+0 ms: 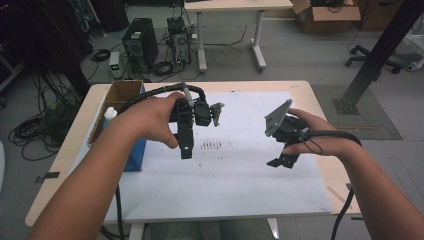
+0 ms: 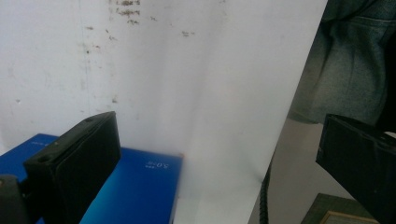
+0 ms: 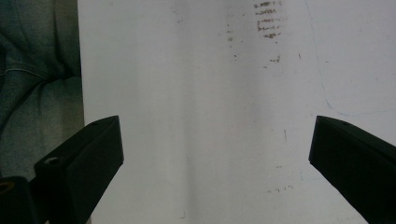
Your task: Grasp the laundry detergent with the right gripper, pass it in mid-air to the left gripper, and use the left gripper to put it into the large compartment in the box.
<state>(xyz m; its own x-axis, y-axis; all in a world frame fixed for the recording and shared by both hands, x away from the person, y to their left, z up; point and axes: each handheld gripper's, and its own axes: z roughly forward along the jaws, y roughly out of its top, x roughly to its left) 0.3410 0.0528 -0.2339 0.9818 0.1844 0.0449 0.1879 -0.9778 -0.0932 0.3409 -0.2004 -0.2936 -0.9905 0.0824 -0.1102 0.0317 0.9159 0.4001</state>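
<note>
My left gripper (image 1: 186,150) hangs over the left part of the white sheet (image 1: 235,175), held by the person's left hand, jaws pointing down. In the left gripper view its gripper (image 2: 215,126) is open with nothing between the jaws, and a blue box (image 2: 140,186) lies just below them. My right gripper (image 1: 281,161) is held over the sheet's right part. In the right gripper view this gripper (image 3: 215,126) also stands open and empty above the bare, ink-smudged sheet (image 3: 210,93).
The blue box (image 1: 135,152) sits at the sheet's left edge. Behind it stands an open cardboard box (image 1: 120,95) with a white bottle (image 1: 109,115). Dark smudges (image 1: 211,145) mark the sheet's middle. The person's jeans (image 2: 350,70) show beyond the table's near edge.
</note>
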